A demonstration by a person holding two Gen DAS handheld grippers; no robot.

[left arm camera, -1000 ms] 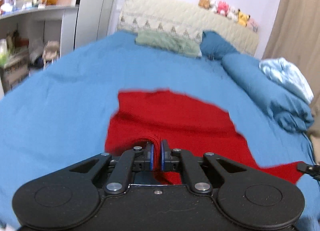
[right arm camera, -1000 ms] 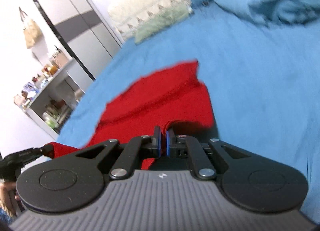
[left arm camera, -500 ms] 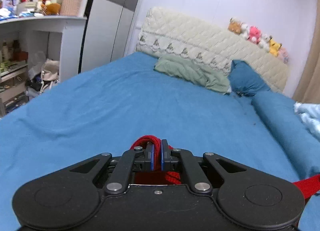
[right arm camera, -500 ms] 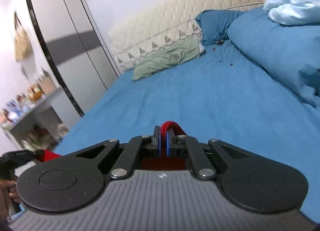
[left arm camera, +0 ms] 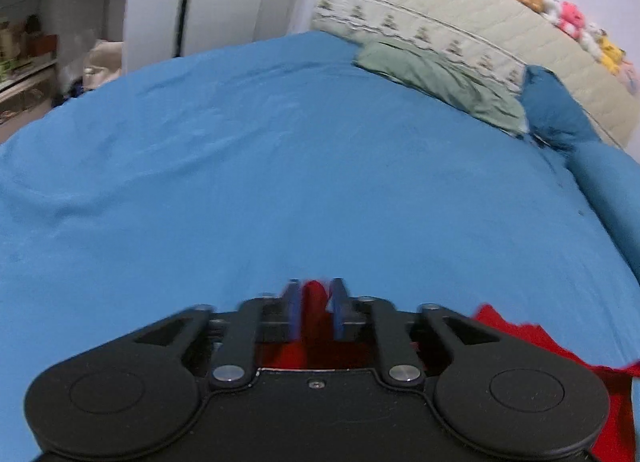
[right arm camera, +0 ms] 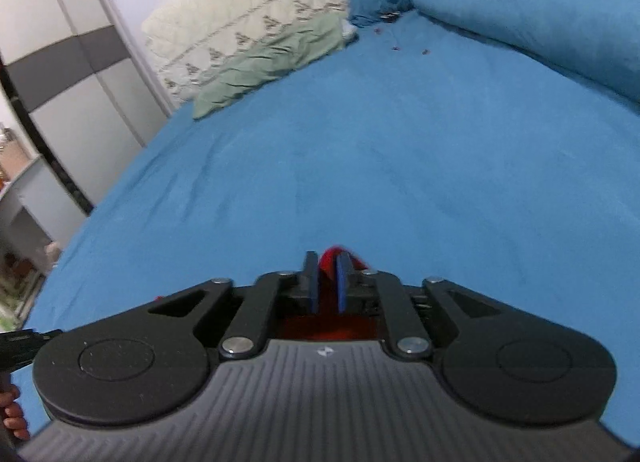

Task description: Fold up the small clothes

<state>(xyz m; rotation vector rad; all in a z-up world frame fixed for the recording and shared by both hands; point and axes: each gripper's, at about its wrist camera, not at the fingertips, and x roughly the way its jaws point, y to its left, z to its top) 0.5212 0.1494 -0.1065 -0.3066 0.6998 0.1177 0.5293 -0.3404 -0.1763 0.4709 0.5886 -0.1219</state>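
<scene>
The red knitted garment (left arm camera: 520, 336) lies mostly under and behind my grippers on the blue bed sheet (left arm camera: 280, 165). My left gripper (left arm camera: 314, 304) has its blue pads a little apart with a red fold (left arm camera: 314, 294) still between them. My right gripper (right arm camera: 328, 278) has its pads slightly apart too, with a red edge (right arm camera: 334, 253) sticking up between them. In the right wrist view the sheet (right arm camera: 360, 149) fills the middle. Most of the garment is hidden by the gripper bodies.
A green pillow (left arm camera: 436, 73) and a dark blue pillow (left arm camera: 556, 109) lie by the quilted headboard (left arm camera: 440, 17). A rolled blue duvet (right arm camera: 540, 9) runs along the right. A wardrobe (right arm camera: 80, 81) and white shelves (left arm camera: 60, 29) stand on the left.
Both grippers carried the red edges forward over the bed and tilted down toward the sheet. Both pairs of pads, tight on the cloth before, now stand slightly apart.
</scene>
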